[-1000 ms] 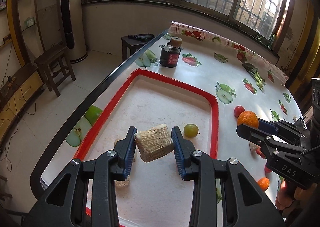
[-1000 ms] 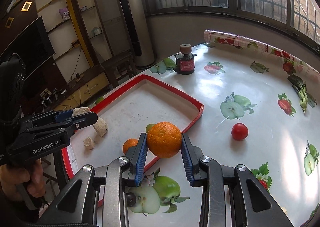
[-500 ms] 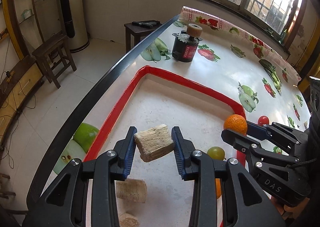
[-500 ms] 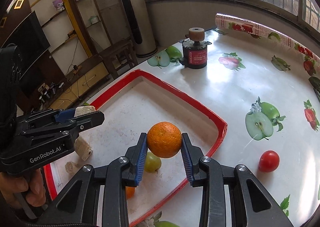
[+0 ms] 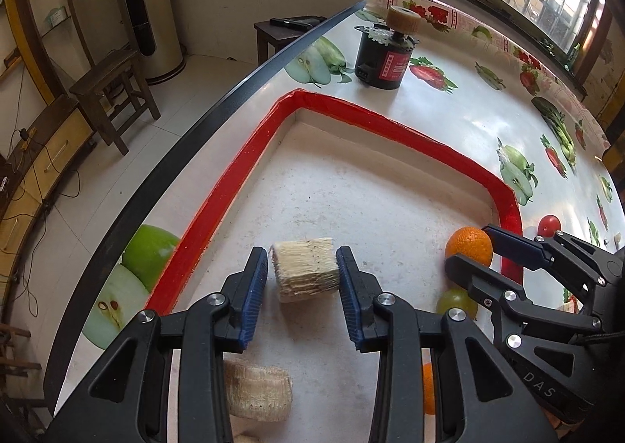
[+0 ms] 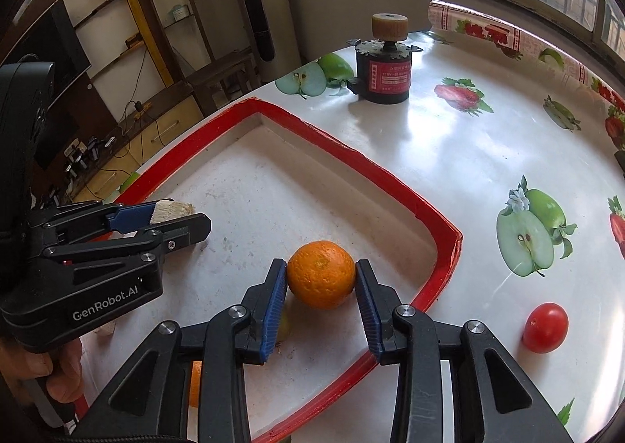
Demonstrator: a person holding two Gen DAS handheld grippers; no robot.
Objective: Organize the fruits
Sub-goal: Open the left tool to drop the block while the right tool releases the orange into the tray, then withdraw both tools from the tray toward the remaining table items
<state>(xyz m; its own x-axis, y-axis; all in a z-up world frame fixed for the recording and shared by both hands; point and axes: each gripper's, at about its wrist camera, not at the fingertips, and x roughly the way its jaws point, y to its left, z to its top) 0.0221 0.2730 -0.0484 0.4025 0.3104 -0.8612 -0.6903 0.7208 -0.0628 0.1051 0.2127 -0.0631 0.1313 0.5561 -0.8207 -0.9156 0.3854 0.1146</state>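
A red-rimmed tray [image 5: 218,204] [image 6: 351,154] lies on the fruit-print table. My left gripper [image 5: 302,267] is shut on a pale fibrous block [image 5: 304,269], held low over the tray floor near its left side. In the right wrist view the block [image 6: 174,208] pokes out between that gripper's fingers. My right gripper [image 6: 321,279] has an orange [image 6: 321,274] [image 5: 468,247] between its pads, low inside the tray's right corner. Its jaws are opening, and both pads still touch the orange's sides.
In the tray lie a second pale chunk [image 5: 258,390], a green fruit [image 5: 455,300] and a small orange [image 5: 427,388], all near my fingers. A red tomato [image 6: 545,327] sits on the table outside the rim. A black motor [image 6: 384,70] stands beyond the tray. The table edge runs along the left.
Both grippers have moved forward and down into the tray. The orange, earlier over the tray's near rim, now hangs low over the tray floor. The block has also sunk closer to the floor.
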